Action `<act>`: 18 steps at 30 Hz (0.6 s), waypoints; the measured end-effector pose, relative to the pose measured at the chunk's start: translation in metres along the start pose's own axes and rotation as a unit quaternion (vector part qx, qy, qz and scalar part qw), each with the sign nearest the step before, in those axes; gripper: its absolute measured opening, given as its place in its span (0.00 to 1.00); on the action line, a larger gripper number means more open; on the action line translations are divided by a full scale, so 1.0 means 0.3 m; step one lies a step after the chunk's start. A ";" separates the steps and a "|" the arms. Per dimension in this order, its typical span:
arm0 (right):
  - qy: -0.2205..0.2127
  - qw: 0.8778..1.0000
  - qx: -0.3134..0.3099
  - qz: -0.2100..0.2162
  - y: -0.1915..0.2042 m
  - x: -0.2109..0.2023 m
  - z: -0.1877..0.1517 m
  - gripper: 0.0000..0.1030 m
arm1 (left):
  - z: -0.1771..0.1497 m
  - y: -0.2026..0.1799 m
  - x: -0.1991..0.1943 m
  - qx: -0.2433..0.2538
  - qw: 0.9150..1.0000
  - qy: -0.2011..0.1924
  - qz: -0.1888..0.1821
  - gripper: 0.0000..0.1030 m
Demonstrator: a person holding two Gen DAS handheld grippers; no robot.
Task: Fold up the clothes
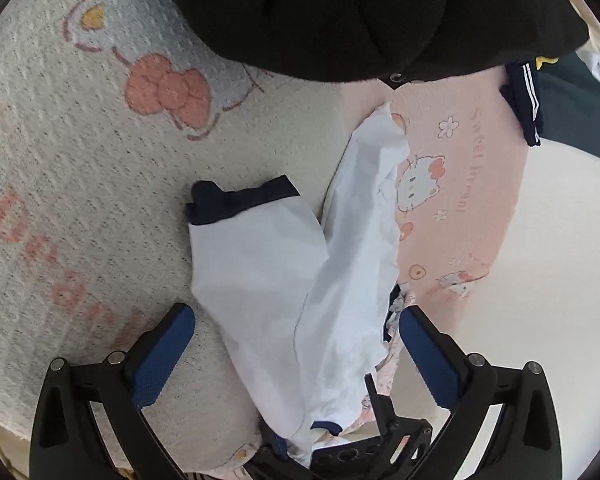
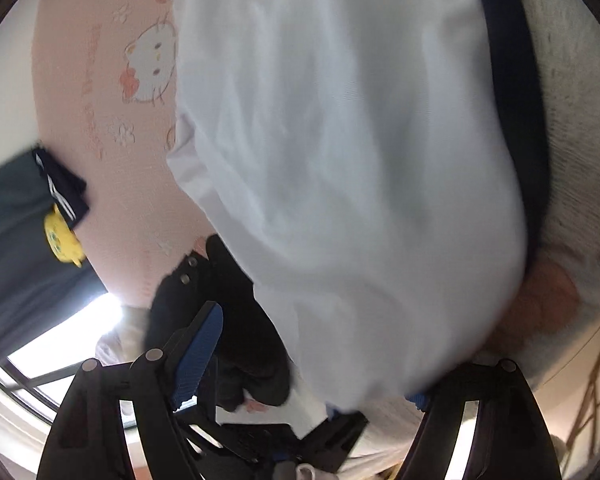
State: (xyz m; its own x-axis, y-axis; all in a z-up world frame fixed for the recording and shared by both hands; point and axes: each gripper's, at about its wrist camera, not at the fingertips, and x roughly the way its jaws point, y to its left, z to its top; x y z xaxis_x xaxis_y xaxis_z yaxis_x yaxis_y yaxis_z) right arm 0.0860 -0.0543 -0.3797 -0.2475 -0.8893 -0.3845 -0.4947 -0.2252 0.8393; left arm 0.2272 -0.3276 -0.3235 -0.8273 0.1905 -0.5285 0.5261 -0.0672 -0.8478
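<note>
A white garment with dark navy trim [image 1: 300,264] lies crumpled between a cream knit blanket and a pink cartoon-cat sheet. My left gripper [image 1: 296,328] is open, its blue pads [image 1: 164,356] wide apart on either side of the garment's lower part, which runs down over the gripper body. In the right wrist view the same white garment [image 2: 340,152] fills the frame, blurred, its navy band [image 2: 512,80] at the right. My right gripper [image 2: 320,344] is open; the left blue pad [image 2: 198,356] shows, and cloth covers the right finger.
A black garment [image 1: 340,12] lies at the top, with a snap at its edge. A navy striped garment [image 1: 524,96] and a yellow toy [image 2: 62,240] sit at the sheet's edge. The cream knit blanket [image 1: 80,160] lies left, the pink sheet [image 1: 460,184] right. A window [image 2: 60,360] shows low left.
</note>
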 end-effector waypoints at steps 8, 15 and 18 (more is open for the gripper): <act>0.024 0.998 -0.009 -0.055 -0.006 0.020 0.003 0.18 | -0.012 -0.012 0.004 0.019 1.000 -0.005 0.008 1.00; 0.025 0.997 -0.066 -0.011 0.081 0.006 -0.007 0.13 | -0.002 0.036 0.042 -0.062 0.997 0.039 -0.020 1.00; 0.030 0.997 -0.075 0.002 0.103 0.008 -0.008 0.13 | -0.041 0.079 0.057 -0.122 0.989 0.068 -0.049 1.00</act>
State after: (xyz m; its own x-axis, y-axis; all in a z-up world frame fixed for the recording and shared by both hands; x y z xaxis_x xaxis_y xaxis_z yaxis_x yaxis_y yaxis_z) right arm 0.0720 -0.0644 -0.3538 -0.1975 -0.9112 -0.3616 -0.3625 -0.2748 0.8905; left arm 0.2277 -0.3140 -0.3520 -0.8509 0.3152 -0.4203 0.4909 0.1923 -0.8497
